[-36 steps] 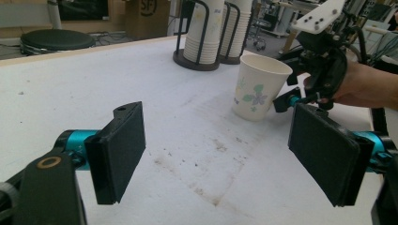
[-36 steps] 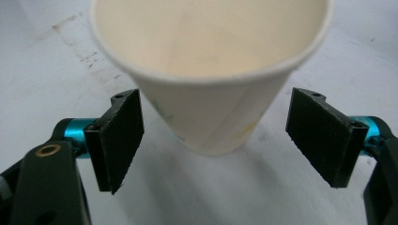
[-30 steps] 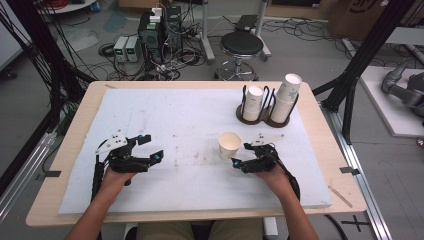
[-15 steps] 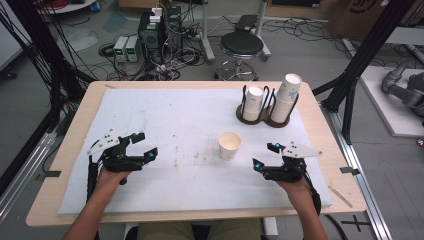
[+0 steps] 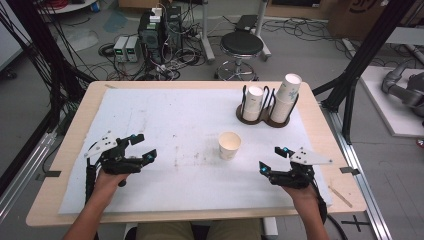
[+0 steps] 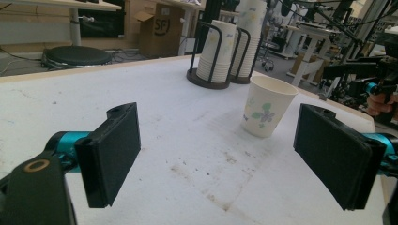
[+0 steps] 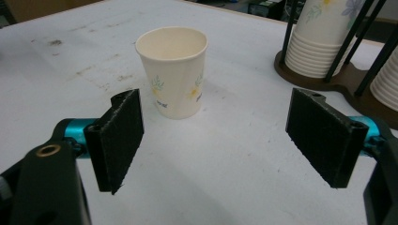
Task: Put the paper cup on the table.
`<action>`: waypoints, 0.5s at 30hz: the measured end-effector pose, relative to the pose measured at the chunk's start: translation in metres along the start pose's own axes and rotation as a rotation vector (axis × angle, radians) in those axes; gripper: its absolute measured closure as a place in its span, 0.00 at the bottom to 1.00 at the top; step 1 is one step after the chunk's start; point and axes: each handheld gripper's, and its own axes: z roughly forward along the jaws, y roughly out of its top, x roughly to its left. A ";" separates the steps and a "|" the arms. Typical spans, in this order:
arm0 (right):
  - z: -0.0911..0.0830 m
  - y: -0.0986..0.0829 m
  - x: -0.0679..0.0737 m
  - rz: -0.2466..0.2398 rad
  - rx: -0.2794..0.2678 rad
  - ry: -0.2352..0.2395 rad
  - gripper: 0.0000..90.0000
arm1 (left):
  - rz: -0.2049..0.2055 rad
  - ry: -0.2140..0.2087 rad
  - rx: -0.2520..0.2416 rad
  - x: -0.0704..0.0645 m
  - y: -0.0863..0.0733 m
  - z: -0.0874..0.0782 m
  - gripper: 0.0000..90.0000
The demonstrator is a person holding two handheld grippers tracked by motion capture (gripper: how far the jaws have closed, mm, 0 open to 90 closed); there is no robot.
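Note:
A single paper cup (image 5: 229,145) with a flower print stands upright on the white mat (image 5: 175,115), right of centre. My right gripper (image 5: 271,158) rests near the front right, open, a short way right of the cup and apart from it. In the right gripper view the cup (image 7: 173,70) stands beyond the wide-apart jaws of the gripper (image 7: 220,138), nothing between them. My left gripper (image 5: 145,146) sits at the front left, open and empty. Its own view has the cup (image 6: 267,112) ahead to the right of the gripper (image 6: 223,159).
A dark wooden holder (image 5: 262,119) with wire hoops stands at the back right, carrying two stacks of paper cups (image 5: 254,102) (image 5: 286,97). The mat carries faint brown stains (image 5: 195,157) near its middle. The table edge (image 5: 200,215) runs close behind both hands.
My right gripper has drawn away from the cup, moving right and toward the front edge. The cup stays put. The left gripper shifted slightly left.

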 end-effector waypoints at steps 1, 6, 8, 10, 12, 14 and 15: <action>-0.001 0.000 -0.001 0.004 -0.003 -0.005 0.22 | 0.001 -0.001 0.000 0.000 0.000 0.000 0.17; -0.002 0.000 -0.003 0.008 -0.013 -0.014 0.22 | 0.000 0.001 0.002 -0.001 0.000 0.000 0.17; -0.003 0.000 -0.002 0.014 -0.013 -0.016 0.22 | 0.001 0.002 0.004 -0.001 0.000 0.000 0.17; -0.002 0.000 -0.003 0.008 -0.017 -0.017 0.22 | 0.002 0.002 0.004 0.000 -0.001 0.000 0.17; -0.002 0.001 -0.003 0.008 -0.019 -0.016 0.22 | 0.002 0.006 0.006 0.000 -0.001 0.000 0.17; -0.001 0.001 -0.002 0.003 -0.019 -0.016 0.22 | 0.003 0.006 0.007 0.000 -0.001 0.000 0.17; -0.001 0.001 -0.002 0.008 -0.016 -0.013 0.22 | 0.002 0.006 0.007 0.001 -0.001 0.000 0.17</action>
